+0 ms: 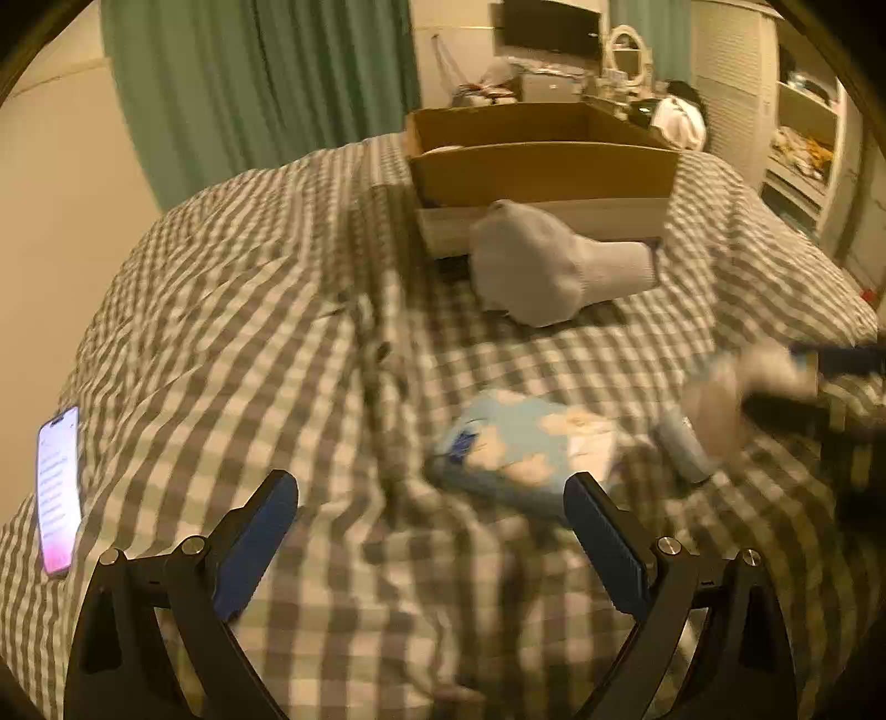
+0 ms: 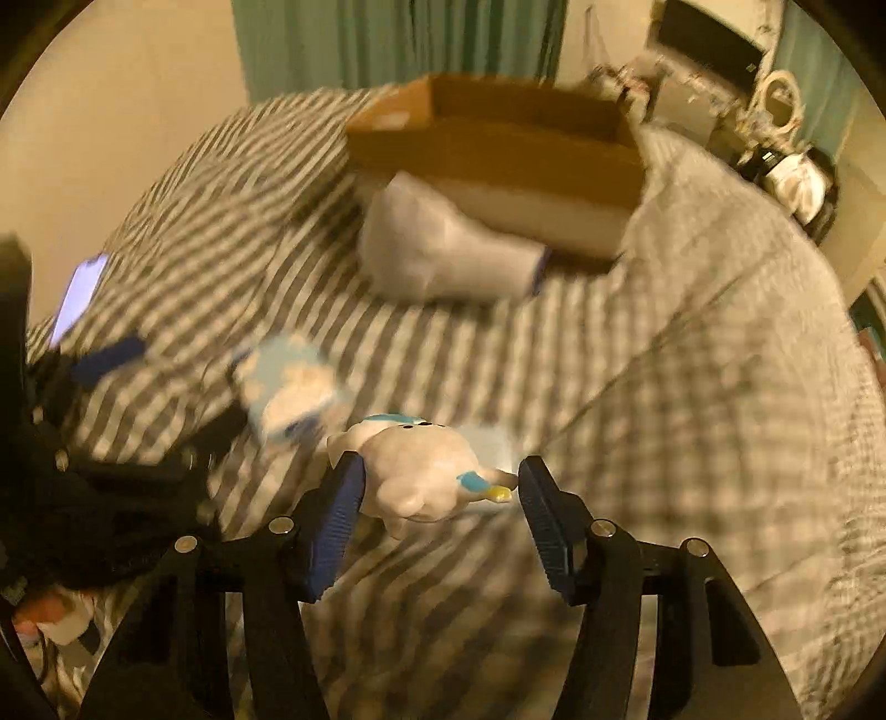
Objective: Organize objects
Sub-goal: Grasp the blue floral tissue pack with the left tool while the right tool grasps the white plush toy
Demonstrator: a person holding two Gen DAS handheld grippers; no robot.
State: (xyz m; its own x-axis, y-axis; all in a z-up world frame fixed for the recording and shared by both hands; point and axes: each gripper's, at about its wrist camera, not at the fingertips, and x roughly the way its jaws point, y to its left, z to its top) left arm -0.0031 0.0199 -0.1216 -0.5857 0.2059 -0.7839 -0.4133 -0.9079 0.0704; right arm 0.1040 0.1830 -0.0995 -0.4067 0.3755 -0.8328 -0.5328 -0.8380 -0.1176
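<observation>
On the checked bed cover lie a light blue packet [image 1: 526,448] [image 2: 288,387], a grey-white sock [image 1: 554,266] [image 2: 437,249] and a small pale cylinder [image 1: 686,448]. An open cardboard box [image 1: 542,160] [image 2: 498,149] stands behind the sock. My left gripper [image 1: 432,493] hangs open just short of the packet, its right finger close to the packet's near edge, with nothing between the pads. My right gripper [image 2: 440,482] is shut on a white toy figure [image 2: 421,476] with blue and yellow marks. The figure looks sharp while the bed behind it is blurred.
A lit phone [image 1: 58,487] [image 2: 77,299] lies at the bed's left edge. Green curtains [image 1: 260,83] hang behind the bed. A dresser with a mirror [image 1: 626,50], open shelves [image 1: 803,144] and a person in white [image 1: 681,116] are at the back right.
</observation>
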